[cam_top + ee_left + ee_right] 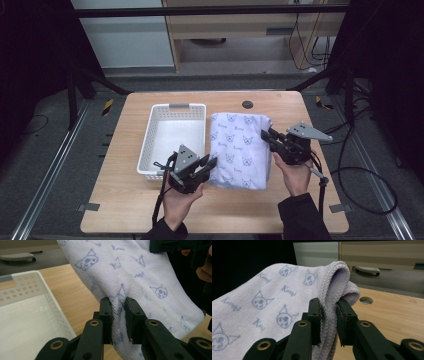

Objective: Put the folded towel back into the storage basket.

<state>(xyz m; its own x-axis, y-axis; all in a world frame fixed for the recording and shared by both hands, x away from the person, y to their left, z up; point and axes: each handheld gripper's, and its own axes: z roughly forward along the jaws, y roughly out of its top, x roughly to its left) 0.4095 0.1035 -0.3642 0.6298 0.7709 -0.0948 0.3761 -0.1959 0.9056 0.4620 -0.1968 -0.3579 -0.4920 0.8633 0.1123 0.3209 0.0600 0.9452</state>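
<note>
Here, your left gripper [117, 315] and right gripper [329, 315] each pinch a side of the folded towel [240, 147], keeping it folded above the table [125, 200], beside the basket [150, 145].

A light wooden desk [130, 200] fills the middle of the frame. On its left half sits a white perforated plastic basket [172, 137]. Just right of it lies a folded white towel printed with blue cat faces [239, 150]. The left gripper [209, 163], at lower centre, grips the towel's near left corner. The right gripper [266, 135], right of centre, grips the towel's right edge. A dark round hole [247, 104] marks the desk's far edge.
</note>
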